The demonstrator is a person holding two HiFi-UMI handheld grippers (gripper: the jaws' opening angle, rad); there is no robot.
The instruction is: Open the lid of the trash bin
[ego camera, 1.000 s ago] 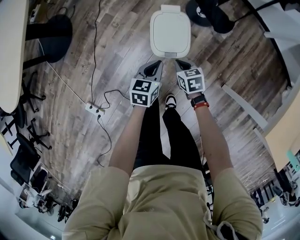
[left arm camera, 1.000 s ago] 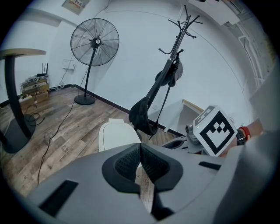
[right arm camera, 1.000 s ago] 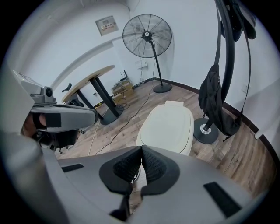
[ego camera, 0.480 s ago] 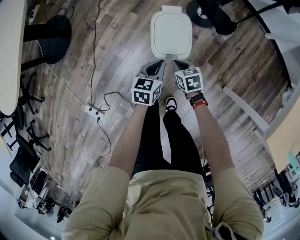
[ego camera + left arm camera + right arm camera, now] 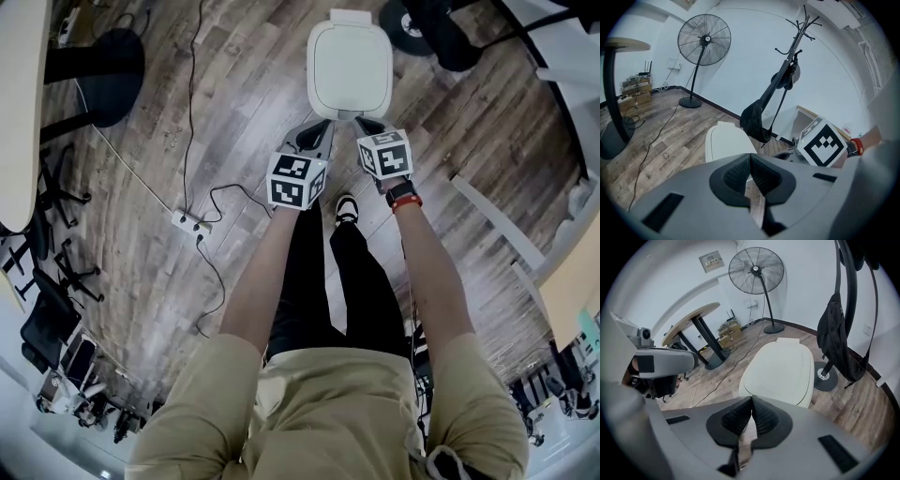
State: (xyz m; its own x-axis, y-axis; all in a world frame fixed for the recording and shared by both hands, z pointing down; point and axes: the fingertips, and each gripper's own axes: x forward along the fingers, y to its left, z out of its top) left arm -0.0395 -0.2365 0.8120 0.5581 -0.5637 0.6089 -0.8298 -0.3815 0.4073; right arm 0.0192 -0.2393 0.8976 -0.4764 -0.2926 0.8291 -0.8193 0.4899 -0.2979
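Head view: arms stretched forward over wood floor [image 5: 234,112]. Left gripper [image 5: 316,133] and right gripper [image 5: 368,125] side by side, tips near front edge of bin [image 5: 350,66]. Both jaw pairs pressed together, nothing between. Bin on floor straight ahead of person: white, rounded-rectangle lid [image 5: 780,369] lying flat, closed, raised strip at far end. Beyond bin: stand base [image 5: 825,376], black bag [image 5: 839,341], fan [image 5: 757,268] by wall.

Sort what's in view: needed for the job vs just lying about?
Job: trash bin lid, closed; left hand-held gripper and right hand-held gripper, both shut, empty.
Lying about: power strip, fan, coat rack, bag, round table.
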